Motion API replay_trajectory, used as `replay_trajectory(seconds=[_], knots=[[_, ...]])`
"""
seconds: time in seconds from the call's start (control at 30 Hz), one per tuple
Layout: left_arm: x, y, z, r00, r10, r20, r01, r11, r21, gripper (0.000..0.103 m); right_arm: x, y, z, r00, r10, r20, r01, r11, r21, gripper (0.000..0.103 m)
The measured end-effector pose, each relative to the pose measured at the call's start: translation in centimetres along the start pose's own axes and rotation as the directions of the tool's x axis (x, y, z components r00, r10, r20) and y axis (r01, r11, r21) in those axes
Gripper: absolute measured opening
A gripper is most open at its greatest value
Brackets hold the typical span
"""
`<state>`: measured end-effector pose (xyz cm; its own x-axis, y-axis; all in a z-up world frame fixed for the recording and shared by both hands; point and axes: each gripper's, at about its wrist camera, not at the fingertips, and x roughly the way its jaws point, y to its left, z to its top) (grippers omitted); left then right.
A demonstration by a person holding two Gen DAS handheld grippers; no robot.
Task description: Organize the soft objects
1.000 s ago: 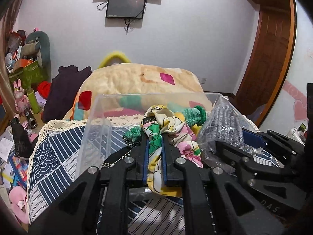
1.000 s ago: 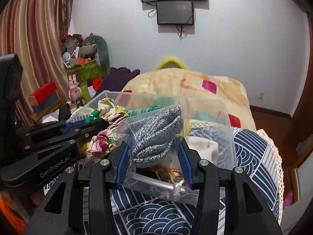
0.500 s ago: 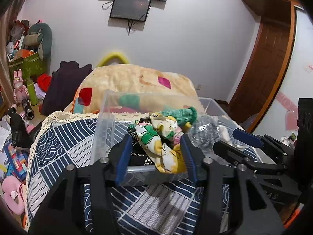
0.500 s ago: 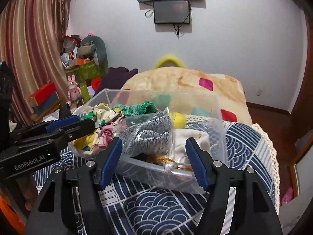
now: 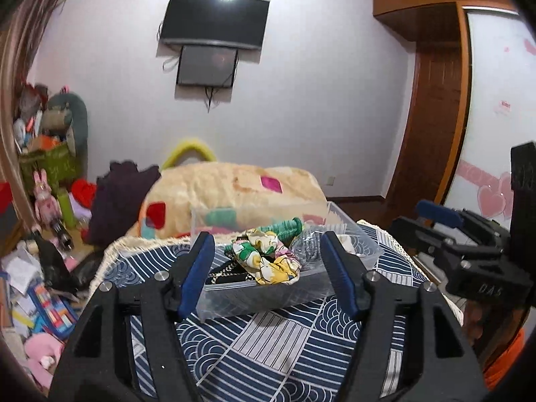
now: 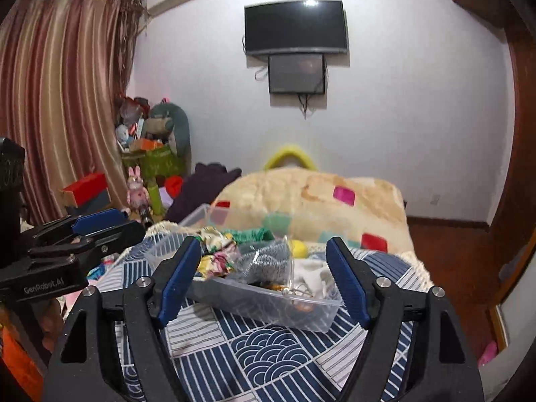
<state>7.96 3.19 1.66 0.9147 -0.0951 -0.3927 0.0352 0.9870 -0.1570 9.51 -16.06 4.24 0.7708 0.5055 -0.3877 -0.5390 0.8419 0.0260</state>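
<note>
A clear plastic bin (image 5: pixel 234 301) (image 6: pixel 268 305) stands on the blue patterned tablecloth (image 5: pixel 284 345). In it lie a floral cloth (image 5: pixel 264 261) (image 6: pixel 216 258), a green knit piece (image 5: pixel 284 227) and a bagged grey knit item (image 6: pixel 271 261) (image 5: pixel 310 249). My left gripper (image 5: pixel 268 274) is open and empty, held back from the bin's near side. My right gripper (image 6: pixel 263 274) is open and empty too, held back from the bin. Each gripper shows at the edge of the other's view.
A cream blanket with coloured squares (image 5: pixel 234 187) (image 6: pixel 318 201) lies behind the table. Toys and clutter (image 5: pixel 43 174) pile up at the left wall, by striped curtains (image 6: pixel 57 100). A wooden door (image 5: pixel 432 117) is on the right. Screens (image 6: pixel 294 26) hang on the wall.
Both grippers opened, letting go of the floral cloth and the bagged grey knit item, which now lie in the bin. Both grippers then pulled back and up from the bin.
</note>
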Motion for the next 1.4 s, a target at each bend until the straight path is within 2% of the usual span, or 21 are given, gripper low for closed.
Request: replay_trajectory(seconds=[0.13,0.23,0.3,0.4,0.47,0.7,1.1,1.4], knots=[[-2.5,-1.0,-0.2,0.999,0.015,0.045,-0.017,0.999,0.042,0.076,-1.7,0.7,0.0,0.999,0.007,0.043,-0.007,1.000,0.001,0.080],[-4.0,-1.5,-0.5,0.997,0.023,0.077,-0.026,0.999,0.047,0.085,-2.6,1.1,-0.2,0.998,0.000,0.066,0.000,1.000,0.004,0.087],[-4.6,-1.6,-0.7,0.997,0.013,0.082,-0.017,0.999,0.046,0.095,-3.0,1.1,-0.5,0.997,-0.005,0.083,0.004,1.000,0.013,0.089],[-5.5,-1.8,-1.0,0.995,0.023,0.099,-0.028,0.999,0.045,0.100,-3.6,1.1,-0.9,0.995,0.009,0.097,-0.012,0.999,0.032,0.097],[-6.0,-2.0,-1.2,0.994,0.020,0.111,-0.025,0.999,0.043,0.101,-3.7,1.1,-1.1,0.994,-0.002,0.112,-0.002,0.999,0.035,0.102],[-6.6,-2.5,-1.6,0.992,0.031,0.122,-0.037,0.998,0.052,0.102,-4.6,1.5,-1.9,0.991,-0.002,0.137,-0.001,1.000,0.021,0.103],[-6.4,-3.0,-2.3,0.991,0.046,0.122,-0.054,0.996,0.065,0.102,-4.6,1.3,-2.4,0.992,0.006,0.128,-0.010,0.999,0.032,0.103],[-6.2,-3.0,-2.5,0.993,0.032,0.113,-0.040,0.997,0.068,0.103,-4.4,1.3,-2.5,0.993,0.010,0.116,-0.015,0.999,0.037,0.103]])
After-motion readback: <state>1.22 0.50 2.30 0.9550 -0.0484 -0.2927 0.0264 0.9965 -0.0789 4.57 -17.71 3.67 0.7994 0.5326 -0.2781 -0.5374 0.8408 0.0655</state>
